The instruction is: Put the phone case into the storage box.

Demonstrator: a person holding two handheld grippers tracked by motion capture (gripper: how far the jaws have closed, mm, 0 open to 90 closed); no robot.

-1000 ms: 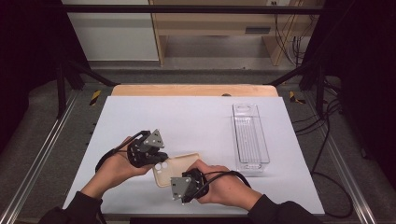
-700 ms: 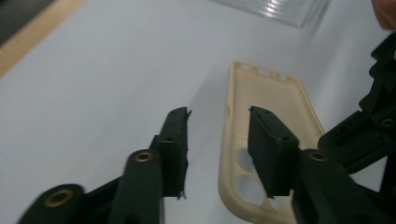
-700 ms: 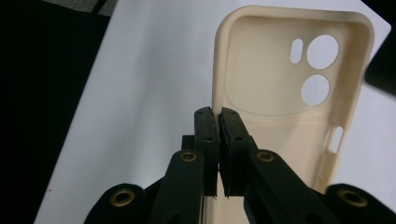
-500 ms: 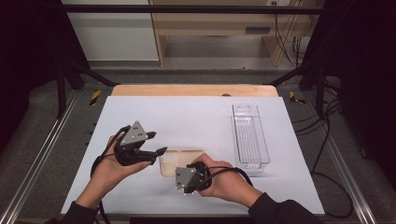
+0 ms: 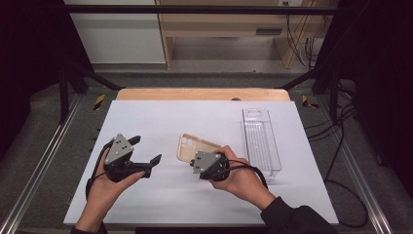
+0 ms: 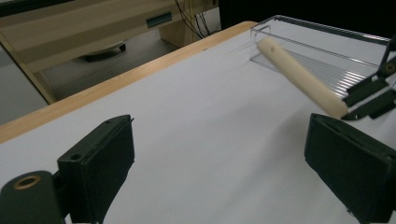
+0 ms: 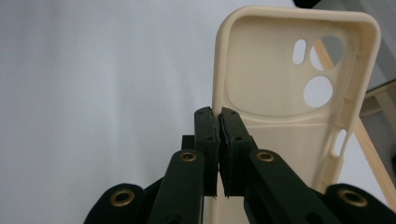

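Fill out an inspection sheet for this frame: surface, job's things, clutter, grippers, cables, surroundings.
Surface: white table top with a wooden far edge, flat.
Job's things: cream phone case, camera cutouts toward the far side, lifted off the table as the left gripper view shows; clear plastic tray to its right, looks empty.
Clutter: nothing seen.
Grippers: left gripper open, holding nothing; right gripper shut on the case's edge.
Cables: a black cable loops from the right gripper over the hand; more cables run on the floor at the right.
Surroundings: dark metal frame, wooden furniture beyond the table.
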